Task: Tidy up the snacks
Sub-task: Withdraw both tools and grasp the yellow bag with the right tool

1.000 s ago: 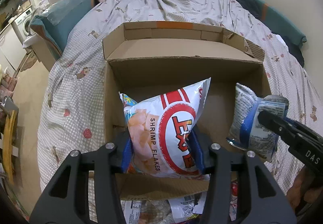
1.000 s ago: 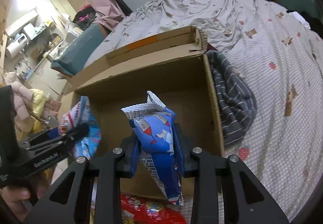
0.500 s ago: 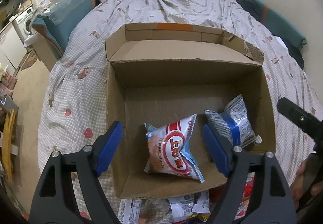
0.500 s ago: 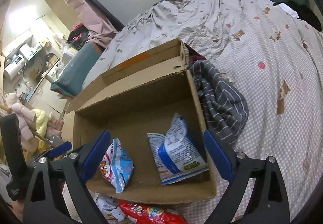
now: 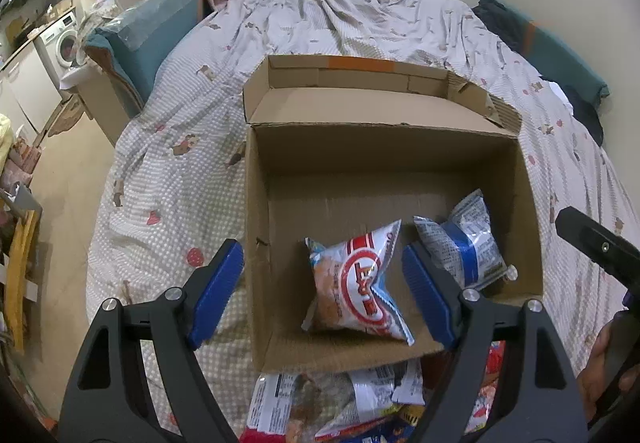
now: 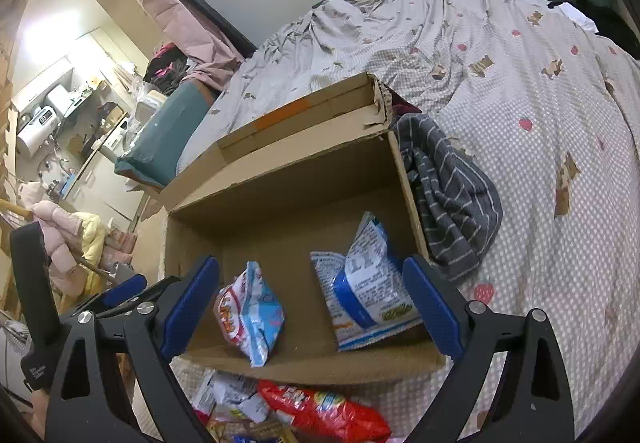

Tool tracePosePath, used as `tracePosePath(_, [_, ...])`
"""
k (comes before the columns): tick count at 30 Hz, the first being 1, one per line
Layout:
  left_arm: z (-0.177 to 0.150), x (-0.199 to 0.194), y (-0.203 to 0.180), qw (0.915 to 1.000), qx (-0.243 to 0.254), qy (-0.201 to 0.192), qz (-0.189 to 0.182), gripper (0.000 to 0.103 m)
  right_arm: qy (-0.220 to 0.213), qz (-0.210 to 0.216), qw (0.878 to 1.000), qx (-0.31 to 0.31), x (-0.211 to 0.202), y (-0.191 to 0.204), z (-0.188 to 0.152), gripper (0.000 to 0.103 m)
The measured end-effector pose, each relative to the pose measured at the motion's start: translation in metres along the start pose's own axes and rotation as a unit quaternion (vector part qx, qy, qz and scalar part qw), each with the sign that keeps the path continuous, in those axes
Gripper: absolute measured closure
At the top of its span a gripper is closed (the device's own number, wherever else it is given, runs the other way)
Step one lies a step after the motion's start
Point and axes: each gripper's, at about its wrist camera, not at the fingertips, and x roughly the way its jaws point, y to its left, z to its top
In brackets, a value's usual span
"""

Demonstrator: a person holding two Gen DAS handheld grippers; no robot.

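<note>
The left gripper (image 5: 322, 293) hangs spread wide and empty above the open brown cardboard box (image 5: 256, 203). Inside lie the red-and-white shrimp flakes bag (image 5: 358, 285) and, right of it, the blue-and-white crinkled snack packet (image 5: 466, 247). The right gripper (image 6: 310, 303) gapes empty too. Next, reach down to the loose snack pile (image 6: 320, 411) before the box, pinching one bag by its middle.

Brown box (image 5: 256, 203); in it a red-and-white bag (image 5: 356, 283) and a blue-and-white bag (image 5: 468, 243). Grey dotted bedspread (image 6: 540, 163), dark grey striped cloth (image 6: 452, 195) at the right view's centre right.
</note>
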Motion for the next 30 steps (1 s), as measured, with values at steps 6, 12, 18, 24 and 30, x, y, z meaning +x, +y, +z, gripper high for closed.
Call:
tracePosePath(6, [-0.014, -0.029, 0.010, 0.9999, -0.001, -0.017, 0.003, 0.024, -0.010, 0.009, 1.000, -0.008, -0.032, 0.011, -0.010, 0.007])
tracePosePath(12, [-0.042, -0.050, 0.029, 0.9998, -0.019, -0.006, 0.001, 0.024, 0.003, -0.006, 1.000, -0.001, -0.051, 0.006, -0.035, 0.007])
tracePosePath(18, [-0.075, -0.073, 0.044, 0.9994, -0.034, 0.003, -0.009, 0.024, 0.023, -0.025, 0.999, 0.002, -0.066, 0.002, -0.060, 0.007])
tracePosePath(24, [-0.109, -0.094, 0.041, 0.9999, -0.003, -0.007, -0.012, 0.024, 0.046, -0.035, 0.998, -0.003, -0.079, -0.002, -0.089, 0.007])
tracePosePath(30, [-0.120, -0.096, 0.044, 0.9999, -0.015, -0.004, -0.008, 0.020, 0.075, -0.055, 0.996, -0.003, -0.080, -0.013, -0.109, 0.007])
